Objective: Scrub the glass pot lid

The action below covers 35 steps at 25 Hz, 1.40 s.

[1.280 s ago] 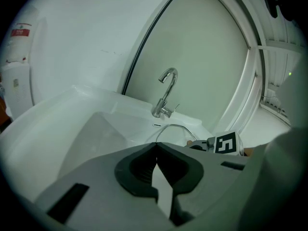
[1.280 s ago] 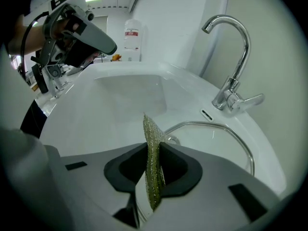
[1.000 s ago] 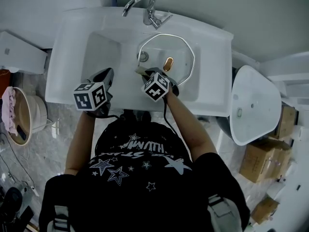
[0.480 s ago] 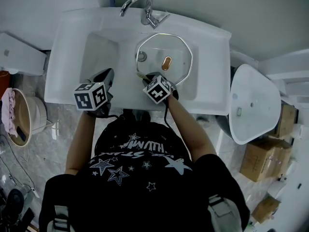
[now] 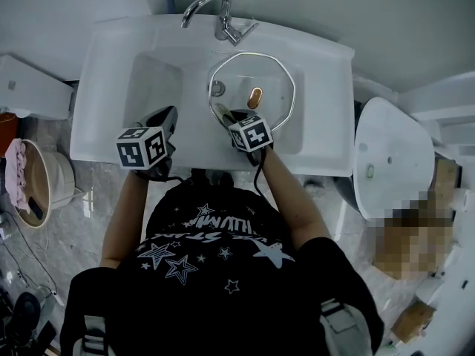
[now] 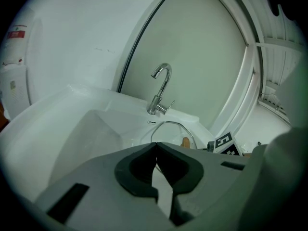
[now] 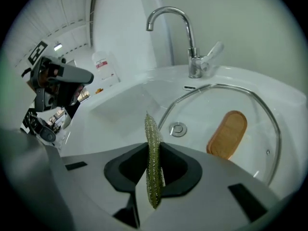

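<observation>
A: While we're leaning over the white sink (image 5: 148,73), where's the glass pot lid (image 5: 276,87) sitting?

B: It's lying in the basin's right half near the faucet (image 5: 215,13), wooden knob (image 7: 227,134) up. We're pinching a green scrub pad (image 7: 152,129) edge-on in the right gripper (image 7: 154,147), by the lid's near rim. Our left gripper (image 6: 155,148) is hovering over the sink's front-left edge, jaws pressed together, empty.

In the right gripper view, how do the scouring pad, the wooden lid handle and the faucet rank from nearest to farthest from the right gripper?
1. Scouring pad, clamped between the right gripper's jaws.
2. Wooden lid handle, ahead and to the right, on the glass pot lid.
3. Faucet, farthest, ahead at the back.
</observation>
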### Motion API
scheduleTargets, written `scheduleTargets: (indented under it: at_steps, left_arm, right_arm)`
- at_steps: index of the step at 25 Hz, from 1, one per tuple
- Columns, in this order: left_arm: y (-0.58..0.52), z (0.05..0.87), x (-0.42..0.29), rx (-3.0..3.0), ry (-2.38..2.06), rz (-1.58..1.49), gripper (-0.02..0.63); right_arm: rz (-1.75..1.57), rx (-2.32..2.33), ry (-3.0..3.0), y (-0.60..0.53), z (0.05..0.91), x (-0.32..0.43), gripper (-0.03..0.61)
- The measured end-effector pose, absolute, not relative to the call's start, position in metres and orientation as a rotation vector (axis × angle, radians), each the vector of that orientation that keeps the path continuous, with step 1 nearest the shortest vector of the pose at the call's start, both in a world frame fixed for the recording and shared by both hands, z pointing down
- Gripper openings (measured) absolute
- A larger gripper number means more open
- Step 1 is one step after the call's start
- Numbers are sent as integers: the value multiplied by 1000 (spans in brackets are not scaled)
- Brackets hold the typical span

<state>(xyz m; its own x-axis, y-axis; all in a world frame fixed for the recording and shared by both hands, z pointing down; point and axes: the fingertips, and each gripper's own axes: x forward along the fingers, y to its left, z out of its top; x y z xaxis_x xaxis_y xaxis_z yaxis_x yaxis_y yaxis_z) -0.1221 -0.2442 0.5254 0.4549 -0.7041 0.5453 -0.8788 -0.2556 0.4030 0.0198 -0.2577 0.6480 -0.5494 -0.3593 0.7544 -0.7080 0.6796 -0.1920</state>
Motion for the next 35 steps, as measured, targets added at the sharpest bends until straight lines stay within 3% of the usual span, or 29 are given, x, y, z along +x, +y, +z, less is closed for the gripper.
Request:
scheduleTargets:
  at_steps: [6, 35]
  left_arm:
    - [-246, 523, -121, 2038, -1314, 342, 9]
    - [-260, 524, -78, 2129, -1179, 404, 9]
  right_arm:
    - [768, 893, -2190, -264, 650, 40, 67]
    - [699, 1067, -2042, -255, 640, 142, 69]
